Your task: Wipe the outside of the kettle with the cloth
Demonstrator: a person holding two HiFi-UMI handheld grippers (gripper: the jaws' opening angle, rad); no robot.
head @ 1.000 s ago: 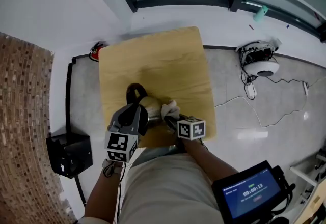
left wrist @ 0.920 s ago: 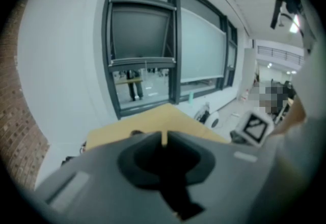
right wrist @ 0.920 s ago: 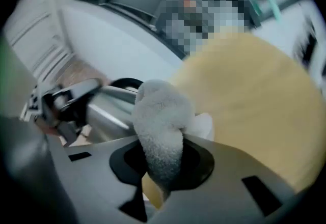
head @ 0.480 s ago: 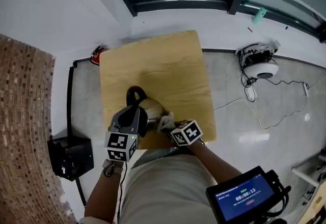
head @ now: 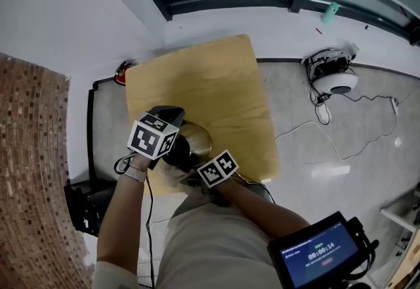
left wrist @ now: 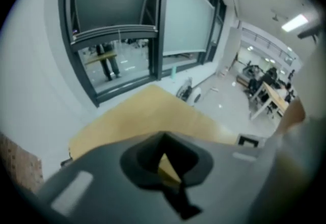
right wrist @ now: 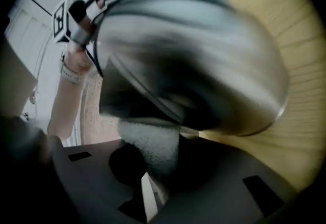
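Note:
A shiny metal kettle [head: 197, 142] stands near the front edge of the wooden table [head: 210, 77]. In the right gripper view the kettle [right wrist: 193, 55] fills the frame, blurred, and looks tilted, with its base rim toward the table. My right gripper [head: 191, 177] is low on the kettle's near side, shut on a pale cloth [right wrist: 150, 146] that presses against the kettle's lower wall. My left gripper [head: 168, 115] is over the kettle's black handle. In its own view its jaws [left wrist: 165, 167] are shut with nothing between them. I cannot tell whether it touches the handle.
The table [left wrist: 147, 111] stretches ahead toward a dark-framed window. On the floor are a black box [head: 82, 205] at the left, a red item [head: 121, 71] by the table's far corner, and a white device with cables [head: 331, 77] at the right. A screen [head: 318, 255] shows at the lower right.
The left gripper rose from beside the kettle to over its handle. The right gripper carried the cloth from the kettle's right side round to its near side, lower and further left.

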